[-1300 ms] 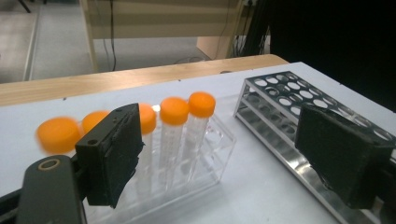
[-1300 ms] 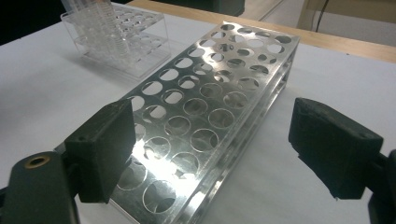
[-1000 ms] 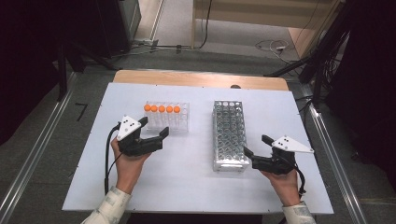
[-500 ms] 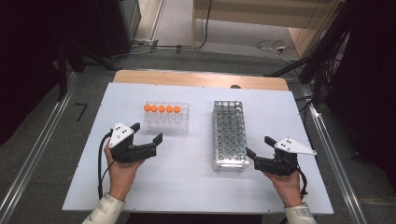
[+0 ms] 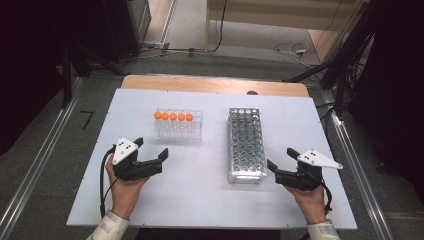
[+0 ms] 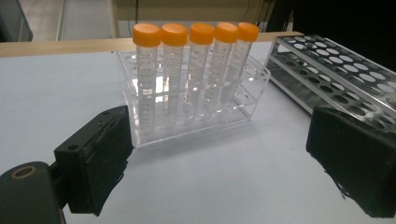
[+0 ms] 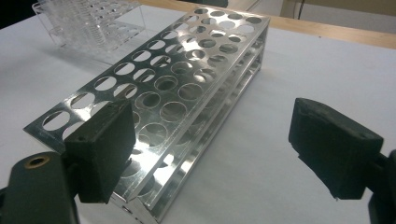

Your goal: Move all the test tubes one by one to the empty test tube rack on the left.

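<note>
Resting low over the white table (image 5: 200, 200), the left gripper (image 5: 151, 149) is seen in the high view, held in the person's left hand (image 5: 125, 187), whose forearm comes in from the bottom edge. Its jaws are spread wide and have just been opening, with nothing between them; they are aimed up and to the right, toward the clear rack (image 5: 178, 131), which stands just beyond them on the left half of the table. A row of five orange-capped tubes (image 5: 173, 116) is seen along the far side of that rack. The right gripper (image 5: 280, 159) is held in the right hand (image 5: 311, 200) near the table's right front, its jaws also apart and empty, pointed left at the near end of the metal rack (image 5: 246, 145). The two racks stand well apart from each other.

From the left gripper view, the clear rack (image 6: 196, 107) is seen from the side between the two black pads (image 6: 100, 158), which are set wide and touch nothing. The tubes (image 6: 173, 74) are shown upright, with printed scales on their walls, a detail not readable from above. The metal rack (image 6: 327, 65) lies to the right.

From the right gripper view, the metal rack (image 7: 163, 102) is seen at a slant, its round holes all empty and its two plates stacked. The left pad (image 7: 100, 149) is seen in front of the rack's near corner; whether it touches cannot be told. The clear rack (image 7: 88, 23) appears at the top left.
</note>
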Available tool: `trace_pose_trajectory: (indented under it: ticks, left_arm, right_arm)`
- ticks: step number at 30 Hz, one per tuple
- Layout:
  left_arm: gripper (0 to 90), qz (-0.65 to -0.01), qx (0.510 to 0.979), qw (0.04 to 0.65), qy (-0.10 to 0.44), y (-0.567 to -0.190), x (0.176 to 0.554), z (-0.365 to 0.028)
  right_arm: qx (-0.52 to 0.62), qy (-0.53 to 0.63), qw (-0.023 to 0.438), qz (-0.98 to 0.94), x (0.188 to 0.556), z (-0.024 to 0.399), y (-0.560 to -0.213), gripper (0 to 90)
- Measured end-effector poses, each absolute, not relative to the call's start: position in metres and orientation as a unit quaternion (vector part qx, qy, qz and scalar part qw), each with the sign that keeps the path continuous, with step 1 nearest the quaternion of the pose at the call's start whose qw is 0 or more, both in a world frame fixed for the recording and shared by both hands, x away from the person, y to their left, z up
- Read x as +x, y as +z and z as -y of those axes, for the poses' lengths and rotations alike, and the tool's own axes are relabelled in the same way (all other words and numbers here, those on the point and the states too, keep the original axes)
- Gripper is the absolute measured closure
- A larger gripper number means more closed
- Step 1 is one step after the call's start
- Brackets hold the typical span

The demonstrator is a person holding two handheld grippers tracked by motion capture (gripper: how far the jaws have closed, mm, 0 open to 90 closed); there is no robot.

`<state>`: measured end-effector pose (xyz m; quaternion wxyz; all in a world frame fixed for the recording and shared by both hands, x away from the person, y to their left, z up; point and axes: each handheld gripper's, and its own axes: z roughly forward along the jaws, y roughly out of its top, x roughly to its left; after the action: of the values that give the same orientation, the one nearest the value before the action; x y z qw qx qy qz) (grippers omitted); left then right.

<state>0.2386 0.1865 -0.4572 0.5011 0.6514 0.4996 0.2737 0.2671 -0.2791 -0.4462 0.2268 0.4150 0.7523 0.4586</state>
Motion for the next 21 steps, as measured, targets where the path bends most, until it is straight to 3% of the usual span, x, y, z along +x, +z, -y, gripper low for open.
trace_pose_trajectory:
  ticks: [21]
  left_arm:
    - [6.5,-0.525,0.634,0.482,0.300,-0.465,0.215,-0.213]
  right_arm:
    - [0.437,0.459,0.239,-0.736,0.259,0.304,-0.448,13.4]
